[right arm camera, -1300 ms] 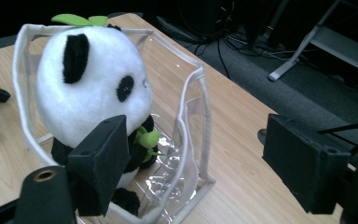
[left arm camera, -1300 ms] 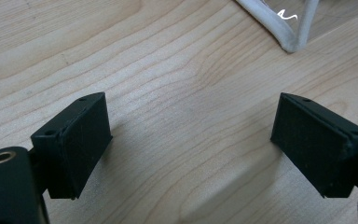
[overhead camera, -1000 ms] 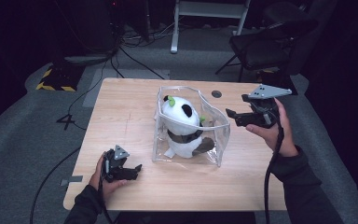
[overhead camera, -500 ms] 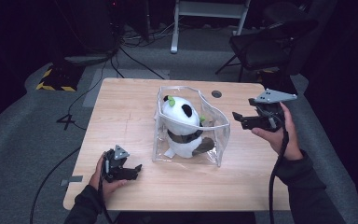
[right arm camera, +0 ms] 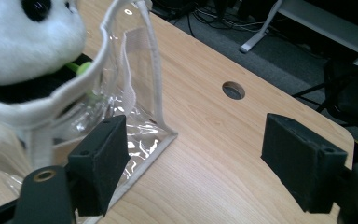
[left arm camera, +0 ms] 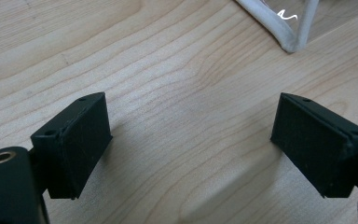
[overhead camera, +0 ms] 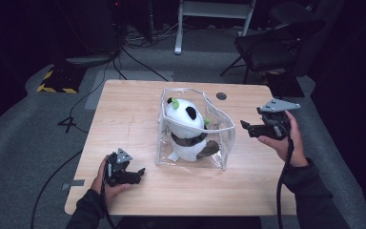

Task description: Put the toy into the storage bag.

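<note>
Panda (overhead camera: 186,125) sits inside the clear bag (overhead camera: 219,143) on the bench (overhead camera: 124,109). Your left gripper (overhead camera: 140,172) and right gripper (overhead camera: 244,126): jaws spread, holding nothing. Bag still unclosed.

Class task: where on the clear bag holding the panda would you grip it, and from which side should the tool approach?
Grip the bag by its white-edged top rim on the right, coming in with the right tool from that side. The rim stands upright and thin enough for open jaws, and it is free of the panda, which probably bulks out the middle.
</note>
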